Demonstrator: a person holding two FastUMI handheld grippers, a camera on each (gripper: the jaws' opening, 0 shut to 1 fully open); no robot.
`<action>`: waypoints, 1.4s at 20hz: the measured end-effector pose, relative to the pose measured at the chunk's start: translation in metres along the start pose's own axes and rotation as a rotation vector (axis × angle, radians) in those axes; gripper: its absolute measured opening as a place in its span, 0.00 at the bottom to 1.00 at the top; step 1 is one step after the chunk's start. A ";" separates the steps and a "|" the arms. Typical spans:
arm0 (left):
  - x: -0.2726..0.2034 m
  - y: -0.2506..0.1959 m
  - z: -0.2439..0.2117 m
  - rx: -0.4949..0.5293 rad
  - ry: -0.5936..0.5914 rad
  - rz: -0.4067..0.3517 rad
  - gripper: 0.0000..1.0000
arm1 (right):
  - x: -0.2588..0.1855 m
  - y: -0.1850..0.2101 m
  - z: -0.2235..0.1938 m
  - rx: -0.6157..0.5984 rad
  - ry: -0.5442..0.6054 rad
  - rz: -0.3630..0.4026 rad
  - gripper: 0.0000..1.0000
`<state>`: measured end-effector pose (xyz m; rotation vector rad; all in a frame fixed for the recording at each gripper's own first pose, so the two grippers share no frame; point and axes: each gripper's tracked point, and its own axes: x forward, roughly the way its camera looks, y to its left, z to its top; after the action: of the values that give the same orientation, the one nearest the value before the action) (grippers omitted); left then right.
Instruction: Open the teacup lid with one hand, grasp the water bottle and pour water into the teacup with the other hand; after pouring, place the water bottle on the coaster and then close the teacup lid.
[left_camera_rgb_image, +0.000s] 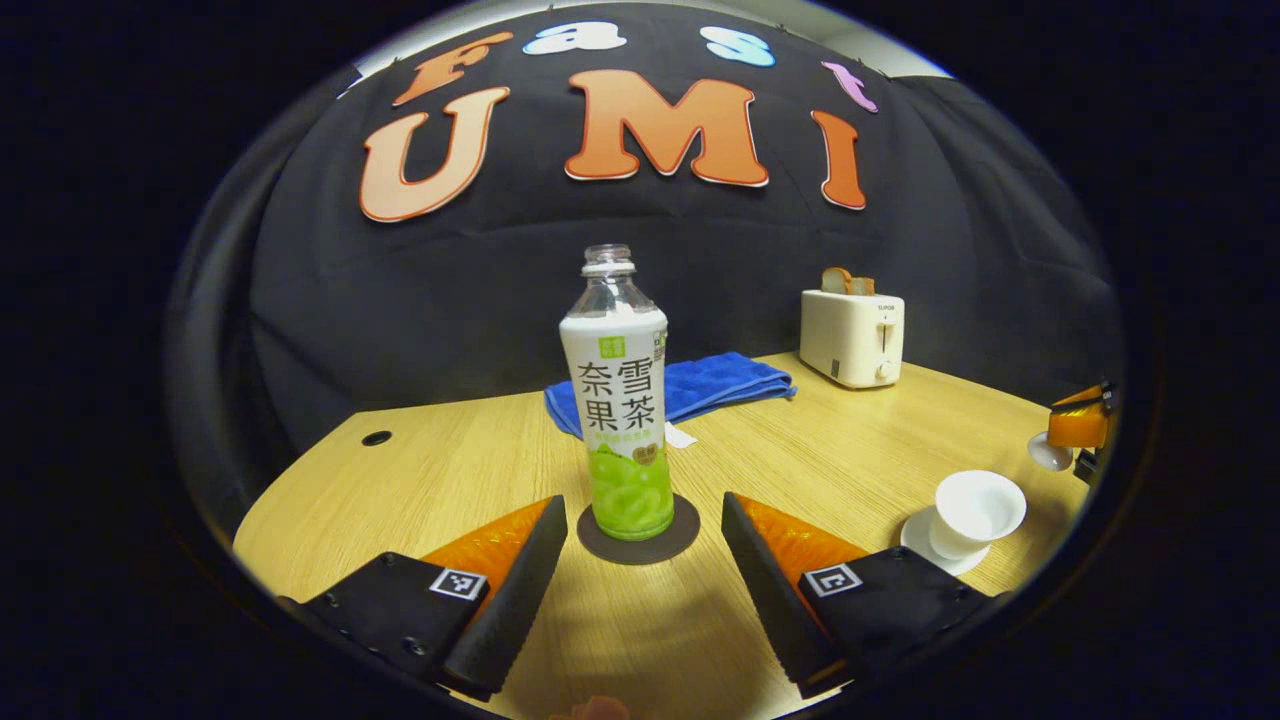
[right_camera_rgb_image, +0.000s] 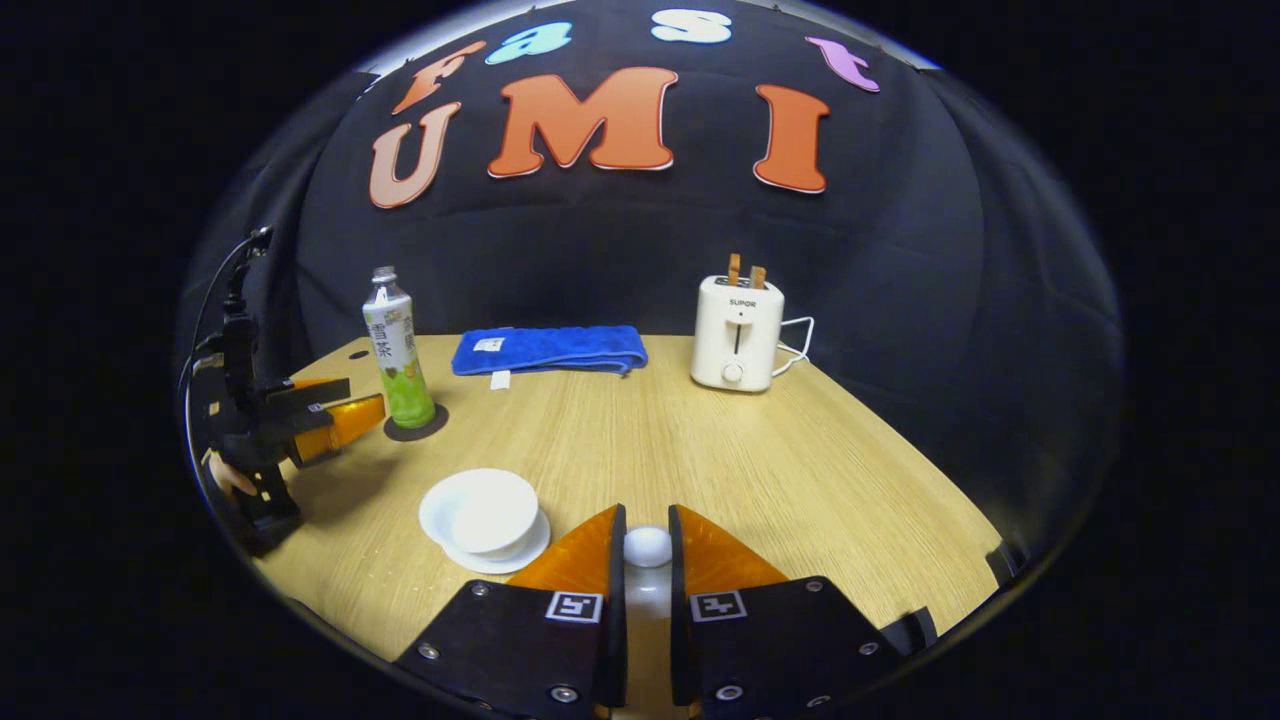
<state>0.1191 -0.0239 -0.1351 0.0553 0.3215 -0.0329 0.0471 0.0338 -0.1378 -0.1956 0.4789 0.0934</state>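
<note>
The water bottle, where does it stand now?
The water bottle stands upright on the dark coaster, centred in the left gripper view ahead of the open jaws, in front of the blue towel.

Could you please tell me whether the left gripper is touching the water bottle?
Apart. In the left gripper view, the left gripper is open, and bare table shows between each finger and the water bottle standing on its coaster.
</note>
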 end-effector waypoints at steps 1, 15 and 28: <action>0.000 0.006 0.004 -0.007 -0.033 0.033 0.96 | 0.000 0.008 0.006 -0.003 -0.012 0.014 0.17; -0.013 0.026 0.013 -0.121 -0.141 0.166 0.98 | 0.031 0.093 0.014 -0.009 -0.056 0.128 0.13; -0.015 0.029 0.014 -0.097 -0.144 0.172 0.98 | 0.043 0.103 0.000 -0.050 -0.042 0.127 0.20</action>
<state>0.1102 0.0046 -0.1158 -0.0160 0.1732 0.1483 0.0712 0.1358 -0.1750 -0.2116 0.4473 0.2331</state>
